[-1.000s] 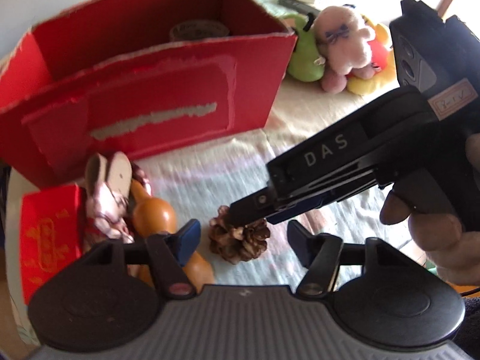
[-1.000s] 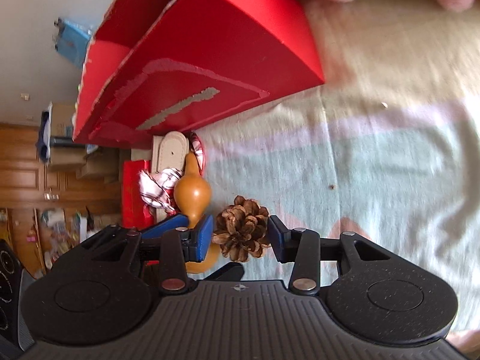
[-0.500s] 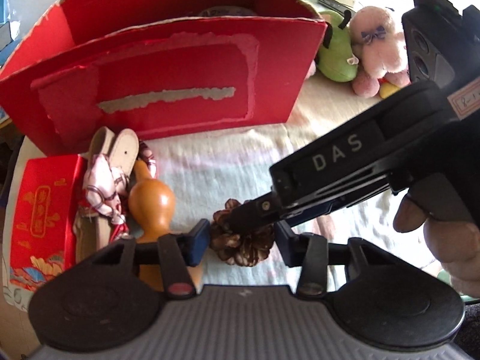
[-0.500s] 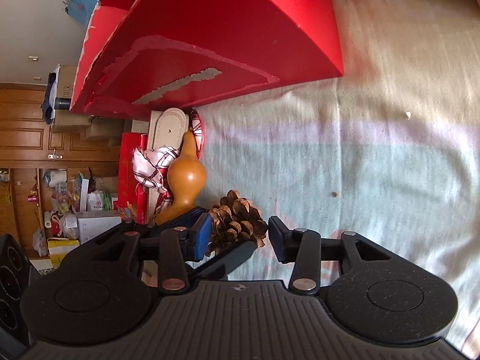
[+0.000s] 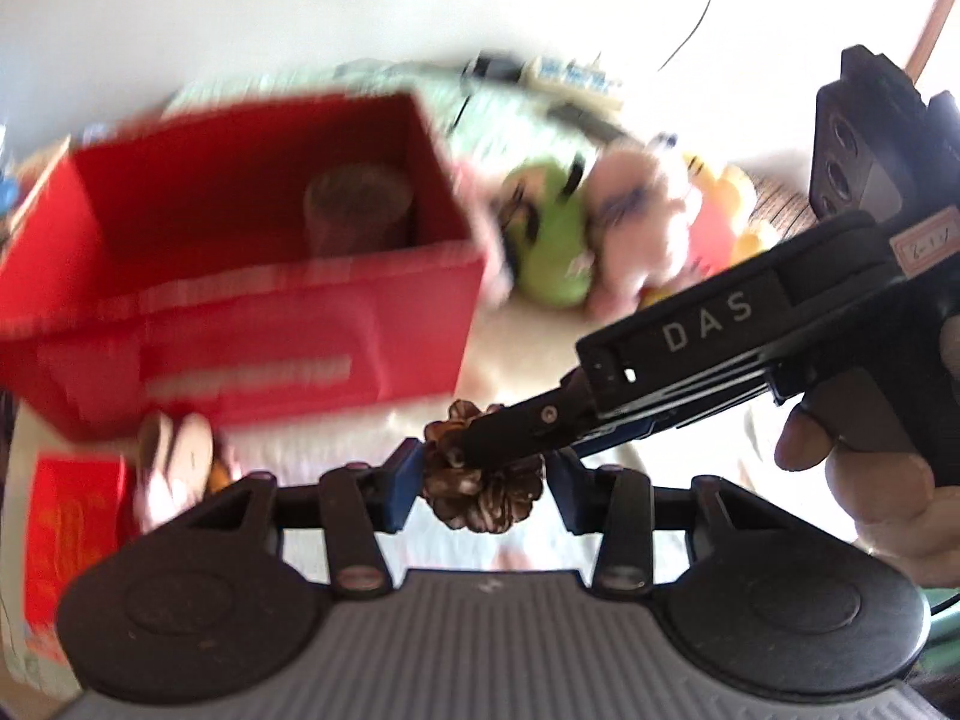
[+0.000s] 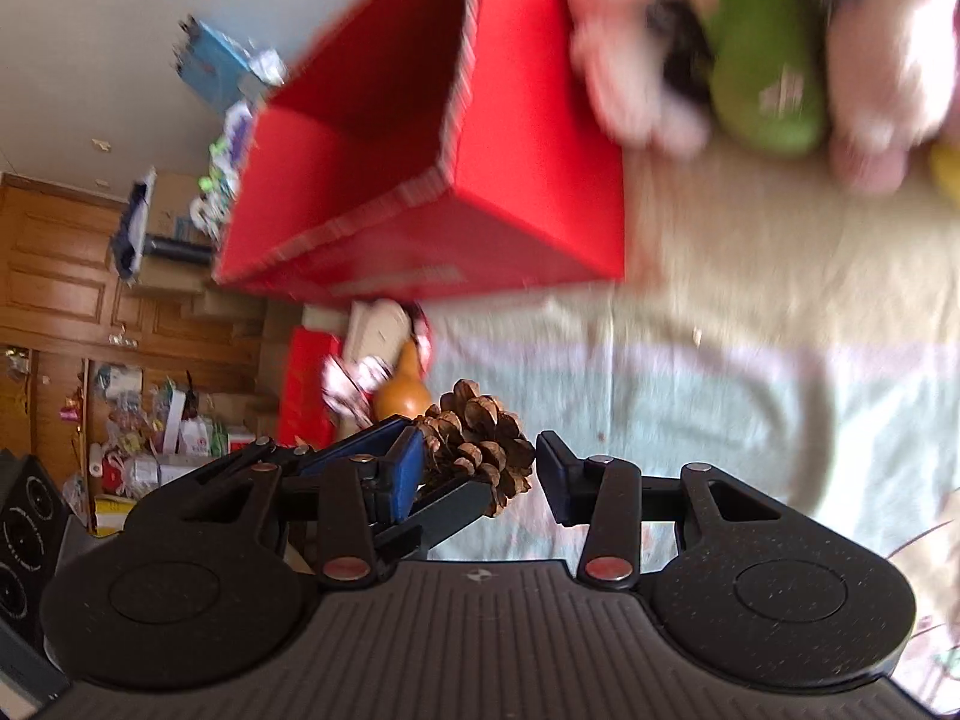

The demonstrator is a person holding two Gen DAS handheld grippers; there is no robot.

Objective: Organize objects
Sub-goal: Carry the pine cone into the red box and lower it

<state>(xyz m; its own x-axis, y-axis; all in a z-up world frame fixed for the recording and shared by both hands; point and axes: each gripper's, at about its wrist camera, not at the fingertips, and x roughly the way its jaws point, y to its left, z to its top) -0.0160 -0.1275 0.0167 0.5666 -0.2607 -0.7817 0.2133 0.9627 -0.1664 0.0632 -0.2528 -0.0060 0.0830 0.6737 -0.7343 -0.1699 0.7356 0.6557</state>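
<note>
Pine cone, brown: pinched between both pads of the left gripper, clear of the pale cloth. Right gripper (hand on its grip) has one finger lying across the cone, its left pad against the scales, the right pad apart. Open red box beyond, with plush toys beside it.

- Left wrist view: sits right behind its own fingers, looks steeply down and forward at the red box, open top visible; blurred.
- Right wrist view: also close behind its fingers, rolled sideways, red box up-centre.
- Shared: red box, pine cone below it, plush toys beside it.
</note>
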